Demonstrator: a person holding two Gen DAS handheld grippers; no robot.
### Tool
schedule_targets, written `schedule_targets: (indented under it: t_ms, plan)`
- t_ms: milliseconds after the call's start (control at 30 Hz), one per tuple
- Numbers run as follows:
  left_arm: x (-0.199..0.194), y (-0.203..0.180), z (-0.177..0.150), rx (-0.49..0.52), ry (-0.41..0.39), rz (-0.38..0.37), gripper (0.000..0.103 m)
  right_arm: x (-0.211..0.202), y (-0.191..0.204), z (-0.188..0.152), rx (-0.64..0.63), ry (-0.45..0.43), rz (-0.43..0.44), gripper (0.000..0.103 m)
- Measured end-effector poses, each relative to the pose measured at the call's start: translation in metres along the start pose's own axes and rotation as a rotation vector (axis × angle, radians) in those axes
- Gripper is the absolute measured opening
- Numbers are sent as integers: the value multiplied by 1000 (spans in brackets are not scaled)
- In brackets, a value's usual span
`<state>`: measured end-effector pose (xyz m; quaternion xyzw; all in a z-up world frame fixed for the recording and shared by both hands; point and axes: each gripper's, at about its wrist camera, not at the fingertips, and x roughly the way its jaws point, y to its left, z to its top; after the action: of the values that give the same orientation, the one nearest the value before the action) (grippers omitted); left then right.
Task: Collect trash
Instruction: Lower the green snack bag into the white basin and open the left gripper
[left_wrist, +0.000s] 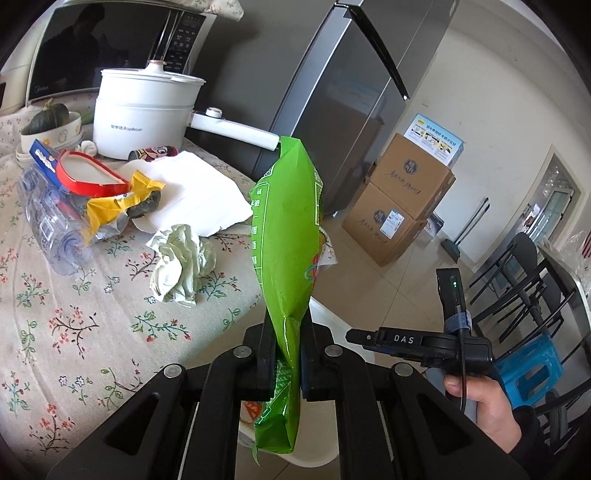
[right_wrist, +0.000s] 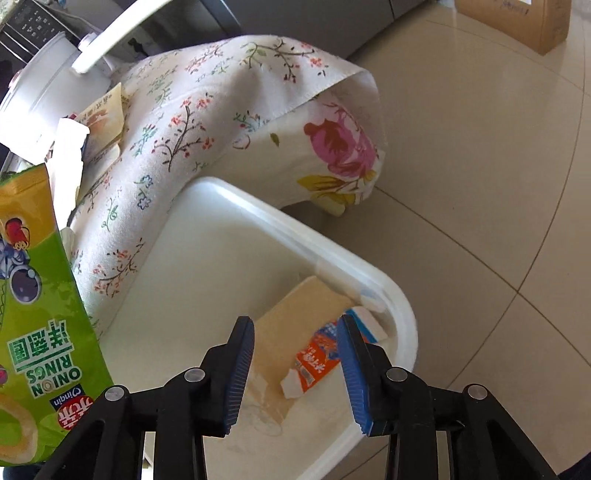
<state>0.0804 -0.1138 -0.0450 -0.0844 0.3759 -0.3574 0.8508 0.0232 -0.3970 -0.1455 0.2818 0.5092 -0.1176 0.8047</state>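
Green onion-ring bag (left_wrist: 284, 236): clamped in left gripper (left_wrist: 286, 354) jaws, hanging beyond table (left_wrist: 74, 325) edge, bound for white bin (right_wrist: 399, 295). Right gripper (right_wrist: 295, 369): jaws apart, empty, above bin.

The green snack bag (right_wrist: 44, 314) runs off the right wrist view at nine o'clock — its lower end is cut off. In the white bin (right_wrist: 399, 306), the orange-and-white carton (right_wrist: 314, 363) sits partly behind a finger (right_wrist: 354, 373) — its small print unreadable.

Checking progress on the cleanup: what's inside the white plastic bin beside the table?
The white plastic bin holds a tan flat cardboard piece and an orange-and-white carton. The right gripper's fingers hide part of the bottom.
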Motion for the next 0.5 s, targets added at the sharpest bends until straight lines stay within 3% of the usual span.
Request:
schedule_targets:
  t_ms: [267, 500]
  plan:
    - [42, -4, -21, -84, 154, -76, 9, -21, -7, 7, 60, -89, 34, 49]
    - [89, -11, -40, -105, 256, -52, 10, -31, -16, 14, 111, -136, 49, 51]
